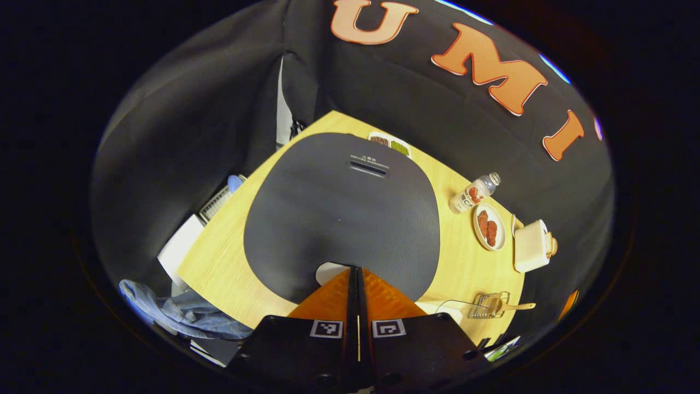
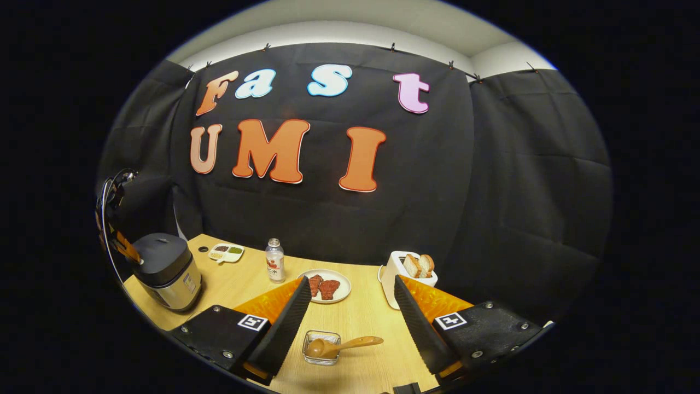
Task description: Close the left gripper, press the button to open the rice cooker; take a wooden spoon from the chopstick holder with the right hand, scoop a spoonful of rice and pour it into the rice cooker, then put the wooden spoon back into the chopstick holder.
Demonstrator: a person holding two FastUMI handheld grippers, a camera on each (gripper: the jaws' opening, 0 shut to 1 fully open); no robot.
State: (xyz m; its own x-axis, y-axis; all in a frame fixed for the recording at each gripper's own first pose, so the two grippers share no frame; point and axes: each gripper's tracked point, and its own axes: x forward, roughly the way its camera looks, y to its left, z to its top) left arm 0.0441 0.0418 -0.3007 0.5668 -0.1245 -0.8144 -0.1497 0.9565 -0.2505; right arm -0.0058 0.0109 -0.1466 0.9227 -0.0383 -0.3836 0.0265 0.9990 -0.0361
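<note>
I'm holding my left gripper [image 1: 358, 273] pinched together over the rice cooker [image 1: 342, 213] lid, near its button [image 1: 331, 272]; an off-centre press could slip. My right gripper [image 2: 350, 314] is hanging wide above the wooden spoon [image 2: 342, 346].

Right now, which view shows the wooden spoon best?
The right gripper view: the spoon lies close between the open tongs, bowl in the clear holder, handle over its rim. The left gripper view shows it small and distorted near the table's edge.
</note>
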